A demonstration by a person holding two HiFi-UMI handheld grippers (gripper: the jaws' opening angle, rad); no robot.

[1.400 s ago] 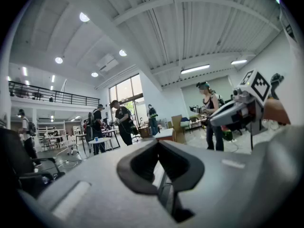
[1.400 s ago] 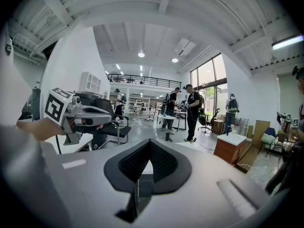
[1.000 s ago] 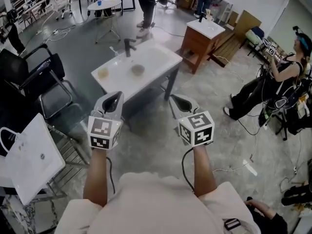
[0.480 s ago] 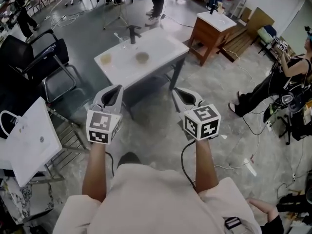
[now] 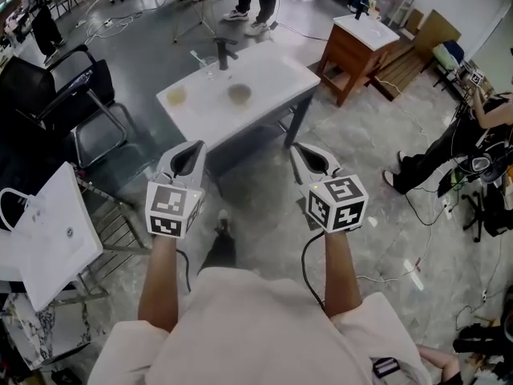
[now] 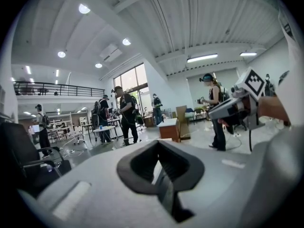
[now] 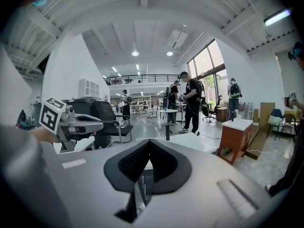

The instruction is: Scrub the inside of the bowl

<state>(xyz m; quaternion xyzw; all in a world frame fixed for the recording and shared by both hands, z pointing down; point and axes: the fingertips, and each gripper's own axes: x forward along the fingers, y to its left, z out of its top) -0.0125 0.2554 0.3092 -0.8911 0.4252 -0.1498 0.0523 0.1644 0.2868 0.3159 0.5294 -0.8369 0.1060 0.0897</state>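
Observation:
A small brownish bowl (image 5: 239,93) sits on the white sink table (image 5: 272,74), a few steps ahead of me. A yellowish item (image 5: 175,96) lies to its left; what it is I cannot tell. A black faucet (image 5: 224,53) stands behind them. My left gripper (image 5: 192,146) and right gripper (image 5: 300,147) hang side by side in the air, short of the table, both shut and empty. The left gripper view shows its jaws (image 6: 158,142) closed, and the right gripper view shows its jaws (image 7: 148,141) closed too, with the faucet (image 7: 167,131) beyond them.
A black chair (image 5: 84,103) stands left of the table. A wooden cabinet with a white top (image 5: 361,46) is at the back right. A white panel (image 5: 48,247) leans at my left. Cables trail over the floor, and people stand behind the table and sit at the right.
I have walked closer to the table, which now sits larger and lower in the head view. Both grippers sank slightly, still shut. My foot has come into view below.

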